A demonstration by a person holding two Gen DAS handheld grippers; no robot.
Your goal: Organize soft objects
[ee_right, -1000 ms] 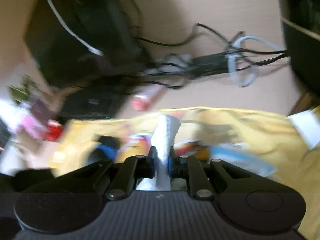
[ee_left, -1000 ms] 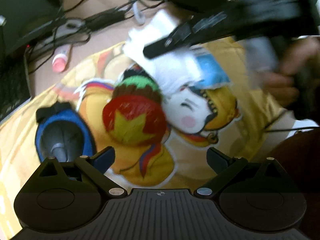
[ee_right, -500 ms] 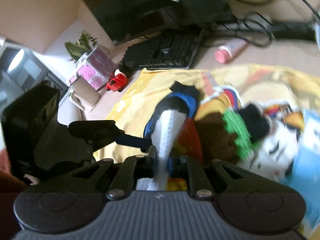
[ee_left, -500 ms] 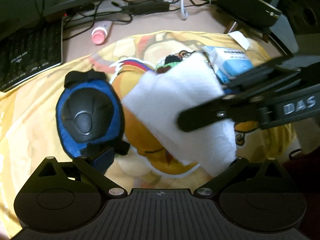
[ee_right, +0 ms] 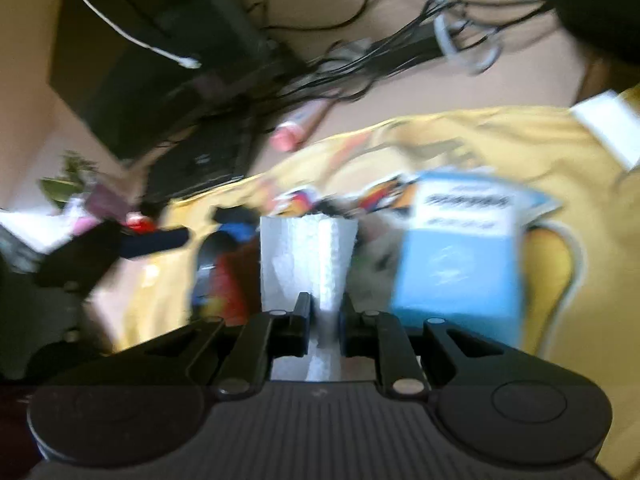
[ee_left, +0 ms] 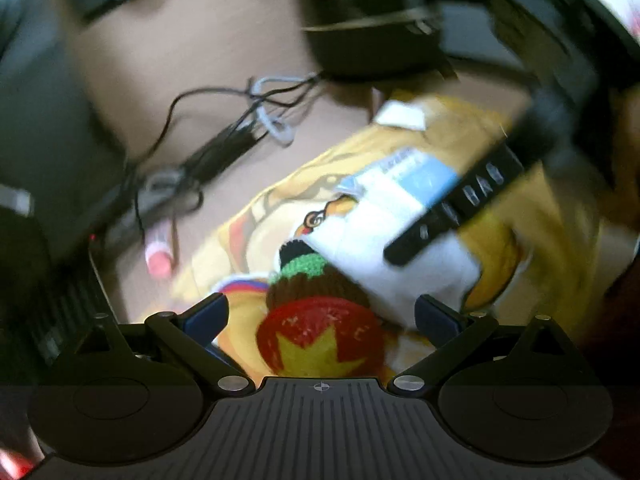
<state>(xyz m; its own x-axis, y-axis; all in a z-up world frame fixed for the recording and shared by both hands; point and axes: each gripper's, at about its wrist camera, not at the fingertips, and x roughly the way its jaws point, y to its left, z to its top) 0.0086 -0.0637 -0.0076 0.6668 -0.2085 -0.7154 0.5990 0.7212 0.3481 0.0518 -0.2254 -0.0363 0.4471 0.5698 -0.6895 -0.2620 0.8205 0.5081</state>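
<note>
Left wrist view is showing the left gripper (ee_left: 320, 316) with its jaws standing wide and nothing between the pads, hanging over a red knitted piece with a yellow star (ee_left: 320, 344) that is lying nearest on the yellow printed cloth (ee_left: 532, 248). Just beyond it, a brown, green and black knitted top (ee_left: 308, 276) is touching the folded white cloth (ee_left: 384, 256), which is lying to the right and partly covering it. The right gripper (ee_left: 404, 250) is reaching in from the far right, and its black finger is crossing over the white cloth and blocking part of the blue-and-white packet (ee_left: 404, 180) behind. Farther left, a pink tube (ee_left: 158, 258) is lying on the bare desk (ee_left: 200, 76) beside a tangle of black cables (ee_left: 236, 136).

Right wrist view is showing the right gripper (ee_right: 322, 312) pinched narrow on the folded white cloth (ee_right: 308, 256), which is standing up between the pads and hiding the knitted things behind it. The blue-and-white packet (ee_right: 460, 264) is sitting just to its right, and a blue and black pad (ee_right: 224, 240) is lying to the left. A black keyboard (ee_right: 200, 164) is sitting far left, everything blurred.
</note>
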